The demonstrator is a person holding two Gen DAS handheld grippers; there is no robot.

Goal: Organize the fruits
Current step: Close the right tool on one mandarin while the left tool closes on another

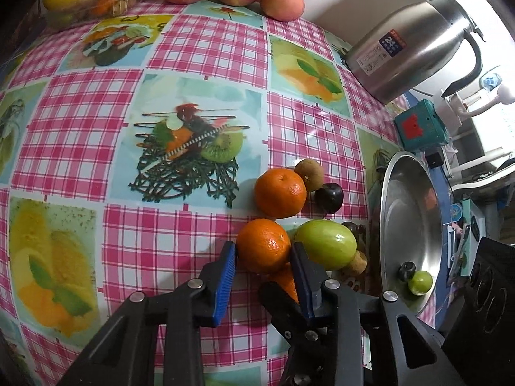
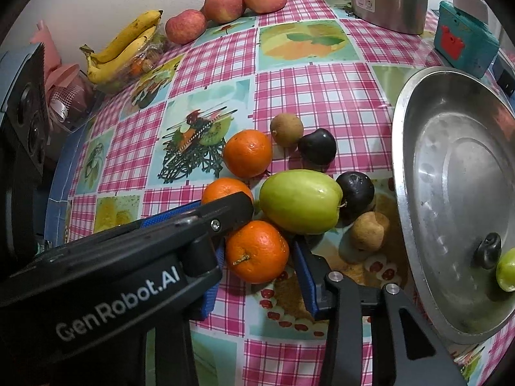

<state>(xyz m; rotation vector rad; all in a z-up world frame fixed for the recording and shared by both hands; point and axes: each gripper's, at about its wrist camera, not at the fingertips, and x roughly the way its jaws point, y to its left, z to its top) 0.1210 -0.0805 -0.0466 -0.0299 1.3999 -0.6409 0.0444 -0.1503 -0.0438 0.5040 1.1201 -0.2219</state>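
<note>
My left claw (image 1: 264, 248) is bracketing a glossy, dimpled orange (image 1: 263, 241) on the tabletop (image 1: 80, 122), which is wearing pink-checked vinyl. Its ribbed blue pads (image 1: 229, 257) are sitting against both sides of the fruit; I cannot tell whether they are squeezing. My right claw (image 2: 259, 252) is standing spread around a 2nd orange (image 2: 257, 257), stem toward the camera, a sliver of gap showing at its right pad (image 2: 304, 273). A smooth green oval fruit (image 2: 301, 201) is touching that orange. A 3rd orange (image 2: 248, 152) is lying just beyond. The round, dented steel pan (image 2: 399, 148) to the right is holding 2 small fruits.
</note>
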